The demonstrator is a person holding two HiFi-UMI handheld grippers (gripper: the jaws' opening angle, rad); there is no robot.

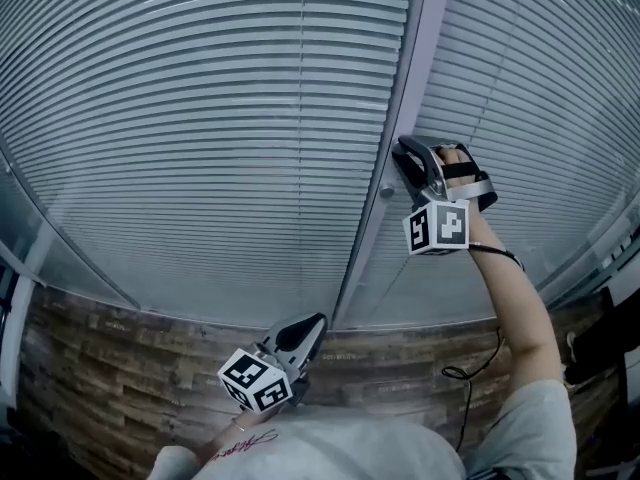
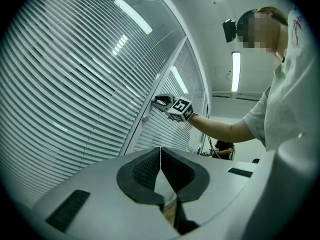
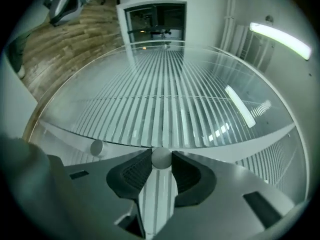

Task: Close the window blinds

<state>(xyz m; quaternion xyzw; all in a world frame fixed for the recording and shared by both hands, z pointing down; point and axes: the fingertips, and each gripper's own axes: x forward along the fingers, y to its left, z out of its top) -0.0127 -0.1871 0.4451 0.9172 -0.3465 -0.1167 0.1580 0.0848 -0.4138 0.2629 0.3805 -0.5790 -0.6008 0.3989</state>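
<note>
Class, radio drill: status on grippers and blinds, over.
Right gripper shut on knob at the window frame. Left gripper shut, empty, low. Blinds down, nothing blocking.

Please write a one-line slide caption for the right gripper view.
Right gripper shut on a round knob, slatted window blinds beyond.

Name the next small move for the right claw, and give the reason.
Probably twist the wrist so that the right claw turns the round knob it is clamped on. The slats behind the glass show dark gaps between them, so the blinds look not fully closed. The pictures do not show which direction closes them.
</note>
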